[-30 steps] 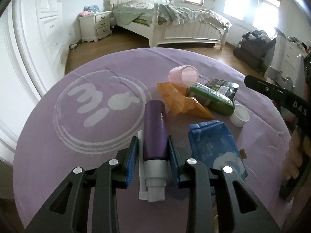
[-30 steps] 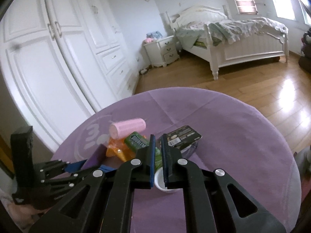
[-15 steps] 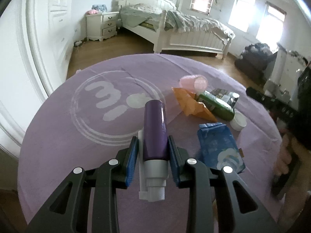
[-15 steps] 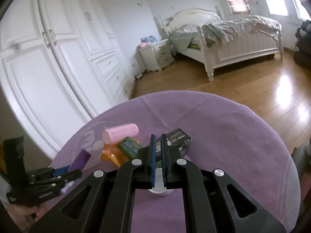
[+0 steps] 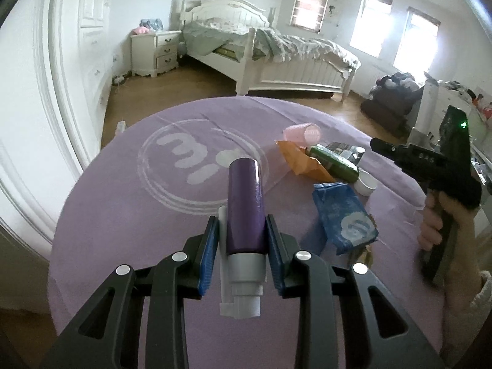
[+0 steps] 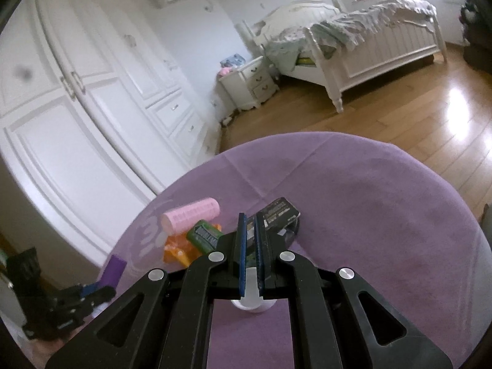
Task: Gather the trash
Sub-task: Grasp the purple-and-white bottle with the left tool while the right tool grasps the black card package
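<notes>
Above the table (image 5: pixel 123 203), left hand-held gripper (image 5: pixel 241 246) grips bottle (image 5: pixel 245 206).

A glossy purple cylindrical bottle with a silver collar and white pump top (image 5: pixel 245 215) is pinched between blue pads, base pointing away. On the round purple-clothed table lie a pink ribbed roller (image 5: pixel 303 132) on its side, a crumpled orange wrapper (image 5: pixel 303 163), a green tube (image 5: pixel 335 163), a small black packet (image 6: pixel 278 212), a white round cap (image 5: pixel 365 183) and a crumpled blue pouch (image 5: pixel 343 215)
</notes>
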Motion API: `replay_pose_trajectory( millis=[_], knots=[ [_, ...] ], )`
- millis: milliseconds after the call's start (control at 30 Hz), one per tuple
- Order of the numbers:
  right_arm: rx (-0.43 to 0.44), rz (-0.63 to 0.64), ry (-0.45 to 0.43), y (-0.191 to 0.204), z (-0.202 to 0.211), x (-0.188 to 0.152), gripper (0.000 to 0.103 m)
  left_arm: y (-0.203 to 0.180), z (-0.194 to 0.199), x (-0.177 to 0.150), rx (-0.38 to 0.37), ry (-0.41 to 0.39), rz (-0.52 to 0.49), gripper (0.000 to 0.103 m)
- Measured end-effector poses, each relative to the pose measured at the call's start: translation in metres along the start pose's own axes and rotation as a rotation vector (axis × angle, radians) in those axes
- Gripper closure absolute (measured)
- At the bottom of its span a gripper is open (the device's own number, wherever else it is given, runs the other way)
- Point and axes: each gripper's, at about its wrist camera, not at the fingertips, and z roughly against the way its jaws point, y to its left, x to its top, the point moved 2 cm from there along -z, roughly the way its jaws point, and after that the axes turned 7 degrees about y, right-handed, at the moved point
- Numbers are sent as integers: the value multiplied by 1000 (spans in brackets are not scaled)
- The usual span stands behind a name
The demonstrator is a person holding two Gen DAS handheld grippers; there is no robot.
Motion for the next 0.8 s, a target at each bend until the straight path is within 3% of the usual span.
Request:
replay_pose_trajectory(
  millis=[67, 133, 167, 200, 233, 333, 367, 400, 433, 633, 800],
  knots=[
    [-1, -13, 0, -1, 0, 0, 97, 3, 4, -2, -12, -5, 4, 72],
    [-47, -18, 14, 0, -3, 0, 89, 7, 7, -3, -34, -7, 8, 72],
    [-78, -26, 18, 1, -6, 0, 69, 7, 10, -4, -36, -12, 2, 72],
    [-107, -38, 19, 0, -7, -1, 40, 7, 12, -5, -36, -20, -7, 72],
    [-155, -66, 25, -2, -8, -3, 29, 7, 16, -6, -42, -30, -14, 72],
    [-177, -114, 121, -2, -26, -6, 24, 8, 22, -8, -68, -45, -18, 72],
    [-206, -84, 117, 5, -28, -4, 27, 7, 22, -8, -72, -50, -22, 72],
    [-205, -73, 149, 9, -35, -2, 40, 7, 23, -9, -76, -54, -26, 72],
    [-206, -71, 167, 12, -40, -1, 46, 7, 24, -9, -83, -56, -27, 72],
    [-286, -29, 162, 27, -51, 7, 76, 2, 28, -14, -120, -54, -53, 72],
    [-239, -1, 94, 47, -29, 8, 101, 0, 31, -17, -136, -60, -59, 72]
  ],
)
